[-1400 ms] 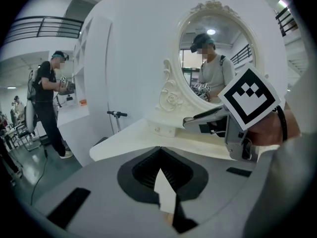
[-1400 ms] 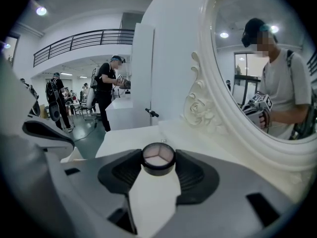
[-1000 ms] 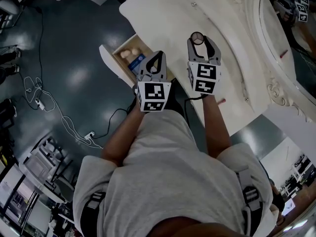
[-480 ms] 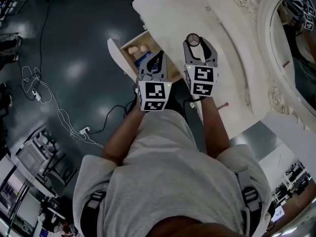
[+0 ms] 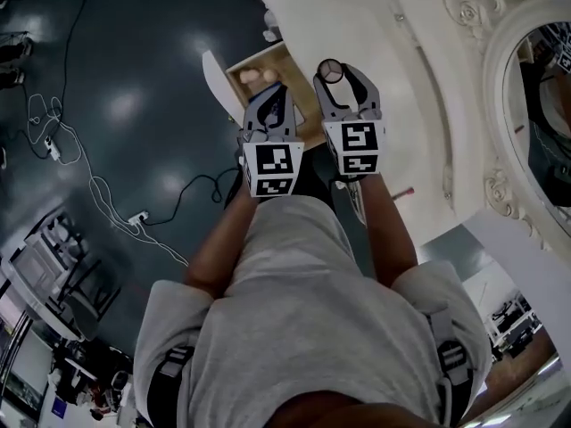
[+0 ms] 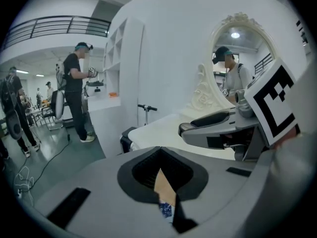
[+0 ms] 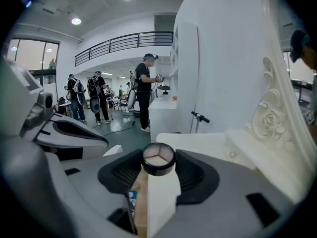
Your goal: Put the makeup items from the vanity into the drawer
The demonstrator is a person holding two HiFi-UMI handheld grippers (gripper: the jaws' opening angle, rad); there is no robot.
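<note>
My right gripper is shut on a round black-rimmed compact, held over the vanity top just right of the open wooden drawer. In the right gripper view the compact sits between the fingertips, its three pale sectors facing up. My left gripper hangs over the drawer's near end with its jaws shut and nothing in them; its tips meet. Beige rounded items lie in the drawer, and a blue-printed item shows below the jaws.
The white vanity top runs to the right, with an ornate oval mirror behind it. A thin pink stick lies near its front edge. The drawer's white front juts over the dark floor, where cables trail. People stand in the room.
Both grippers have moved left, toward the drawer. The compact has come from over the vanity top to beside the drawer's edge. The left gripper covers more of the drawer.
</note>
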